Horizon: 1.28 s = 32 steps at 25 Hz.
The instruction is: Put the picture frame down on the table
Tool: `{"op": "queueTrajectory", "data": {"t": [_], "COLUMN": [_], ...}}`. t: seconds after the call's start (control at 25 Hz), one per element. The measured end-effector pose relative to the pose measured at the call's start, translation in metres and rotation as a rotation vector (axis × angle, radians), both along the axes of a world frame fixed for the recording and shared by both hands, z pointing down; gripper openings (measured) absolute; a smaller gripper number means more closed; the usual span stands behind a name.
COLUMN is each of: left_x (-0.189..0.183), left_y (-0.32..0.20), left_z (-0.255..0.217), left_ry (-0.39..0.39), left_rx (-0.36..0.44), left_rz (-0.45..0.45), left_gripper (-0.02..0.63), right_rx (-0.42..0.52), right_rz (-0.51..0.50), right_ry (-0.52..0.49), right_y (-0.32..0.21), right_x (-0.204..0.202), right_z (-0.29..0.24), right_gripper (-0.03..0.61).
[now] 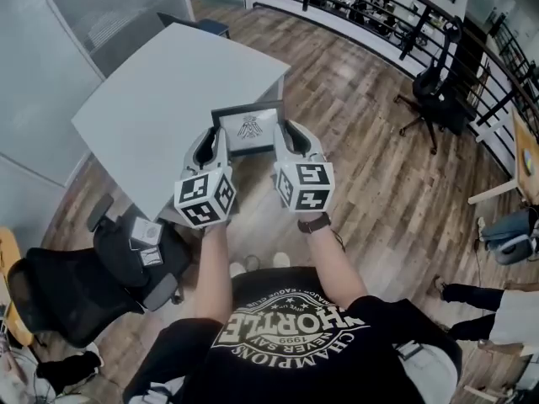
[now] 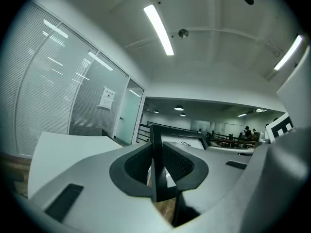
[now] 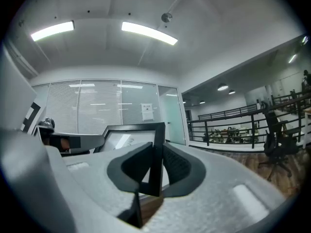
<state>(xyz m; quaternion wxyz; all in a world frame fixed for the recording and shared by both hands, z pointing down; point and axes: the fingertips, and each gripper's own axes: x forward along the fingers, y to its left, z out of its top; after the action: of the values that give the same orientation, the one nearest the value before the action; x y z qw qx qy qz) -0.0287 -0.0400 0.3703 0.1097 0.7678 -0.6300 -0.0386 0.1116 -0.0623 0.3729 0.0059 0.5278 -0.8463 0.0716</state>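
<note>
A black picture frame (image 1: 248,127) with a white mat and a small dark drawing hangs face up over the near corner of the grey table (image 1: 160,99). My left gripper (image 1: 217,146) is shut on the frame's left side bar (image 2: 156,159). On the opposite side, my right gripper (image 1: 282,141) is shut on the right side bar (image 3: 156,154). Each gripper view shows the thin black bar pinched between the ribbed pads (image 2: 177,161) (image 3: 177,166), with the frame's glass beyond it.
A black office chair (image 1: 93,284) stands at the lower left by the table's near edge. Wood floor (image 1: 379,183) lies to the right, with another black chair (image 1: 434,99) and a railing (image 1: 370,11) at the back. A glass wall (image 1: 42,49) borders the table's left.
</note>
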Motion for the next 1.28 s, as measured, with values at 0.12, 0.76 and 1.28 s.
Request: {"op": "queueTrajectory", "data": {"t": [0.12, 0.76, 1.28], "left_x": [0.003, -0.018, -0.128], "left_y": [0.000, 0.010, -0.109], "left_z": [0.003, 0.023, 0.064], "left_ry": [0.002, -0.024, 0.017], "left_rx": [-0.009, -0.034, -0.074], "left_rz": [-0.017, -0.150, -0.207], "left_gripper": [0.074, 0.074, 0.074], "right_rx": [-0.014, -0.070, -0.105], "right_rz": [-0.021, -0.144, -0.203], "right_ry": [-0.004, -0.034, 0.006], "right_y": [-0.003, -0.016, -0.138], "right_x": [0.002, -0.025, -0.135], "right_z": [0.004, 0.029, 0.066], "right_gripper": [0.066, 0.066, 0.066]}}
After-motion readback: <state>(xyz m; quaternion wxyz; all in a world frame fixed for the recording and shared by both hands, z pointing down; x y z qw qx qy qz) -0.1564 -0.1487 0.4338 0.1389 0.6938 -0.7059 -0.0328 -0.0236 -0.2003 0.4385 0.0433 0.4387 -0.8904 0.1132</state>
